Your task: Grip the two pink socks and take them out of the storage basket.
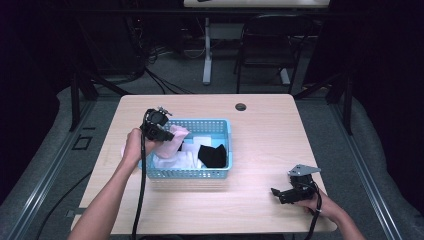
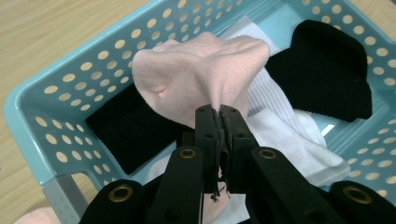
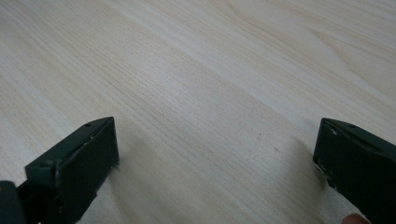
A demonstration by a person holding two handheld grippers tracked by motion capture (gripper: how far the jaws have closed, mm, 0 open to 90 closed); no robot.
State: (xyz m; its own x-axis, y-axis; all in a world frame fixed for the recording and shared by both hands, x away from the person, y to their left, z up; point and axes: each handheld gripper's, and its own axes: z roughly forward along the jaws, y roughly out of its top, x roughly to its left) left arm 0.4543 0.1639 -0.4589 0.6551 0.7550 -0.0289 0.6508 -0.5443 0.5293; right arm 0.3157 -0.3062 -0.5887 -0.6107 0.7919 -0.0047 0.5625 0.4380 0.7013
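Note:
A light blue perforated basket (image 1: 226, 131) (image 2: 51, 98) stands in the middle of the wooden table. My left gripper (image 1: 165, 134) (image 2: 219, 114) hovers over the basket's left end, shut on a pale pink sock (image 1: 172, 142) (image 2: 201, 65) that hangs bunched from its jaws. In the basket lie a black sock (image 1: 212, 155) (image 2: 327, 74), another black piece (image 2: 126, 135) and white socks (image 1: 187, 159) (image 2: 289, 135). My right gripper (image 1: 276, 193) (image 3: 217, 154) rests low at the table's front right, open, with bare wood between its jaws.
The table (image 1: 265, 130) has a round cable hole (image 1: 240, 107) near its far edge. A chair (image 1: 267, 45) and another table's leg (image 1: 207, 50) stand behind. Bare wood (image 3: 201, 84) lies right of the basket.

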